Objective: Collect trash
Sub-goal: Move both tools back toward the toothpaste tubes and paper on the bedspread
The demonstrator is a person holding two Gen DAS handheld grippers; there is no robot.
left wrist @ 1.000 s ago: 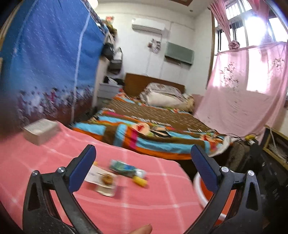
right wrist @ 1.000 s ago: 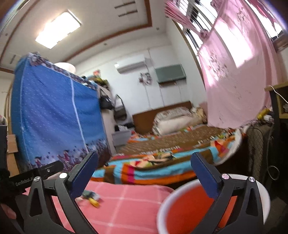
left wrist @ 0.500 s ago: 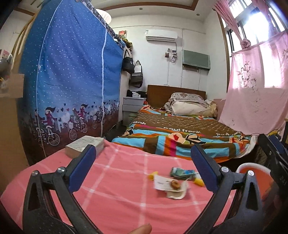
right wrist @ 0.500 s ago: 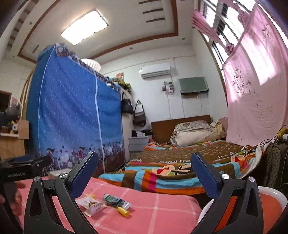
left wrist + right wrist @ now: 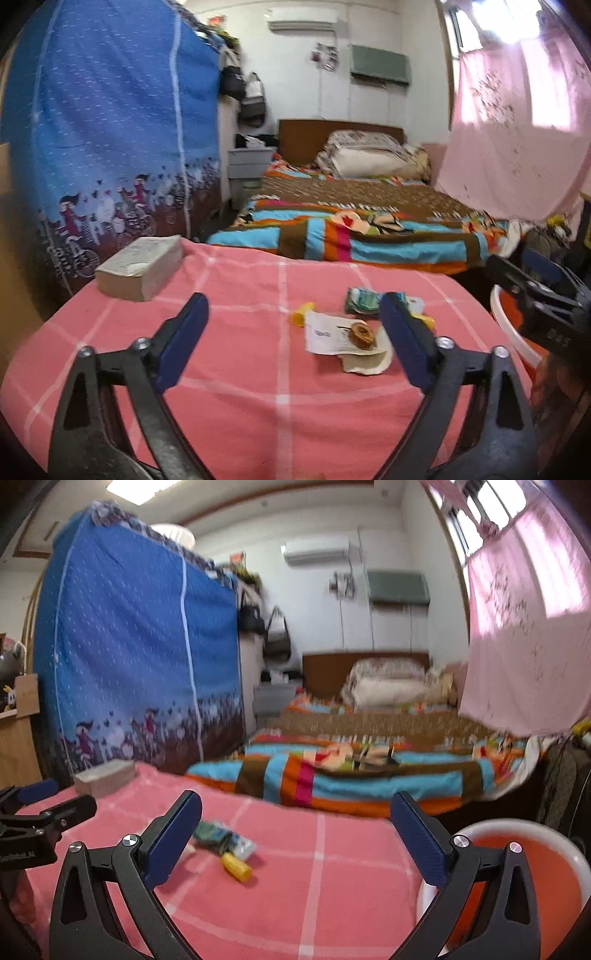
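Trash lies on the pink checked tablecloth [image 5: 240, 354]: a white paper slip [image 5: 328, 338] with a brown ring-shaped scrap [image 5: 362, 334] on it, a torn paper piece [image 5: 365, 363], a green wrapper [image 5: 364, 301], and small yellow bits [image 5: 302, 317]. In the right wrist view the green wrapper [image 5: 212, 832] and a yellow piece [image 5: 236, 867] show. My left gripper [image 5: 293, 343] is open and empty, just short of the trash. My right gripper [image 5: 295, 842] is open and empty, over the table's right part beside the orange bin [image 5: 517, 867].
A thick book [image 5: 142, 266] lies at the table's far left corner. The white-rimmed orange bin [image 5: 513, 332] stands off the table's right edge. A bed with a striped blanket [image 5: 351, 236] is behind the table, a blue wardrobe [image 5: 110, 129] at left.
Both grippers have tipped downward toward the table. The trash now sits closer and more between the left gripper's fingers. Both stay open.
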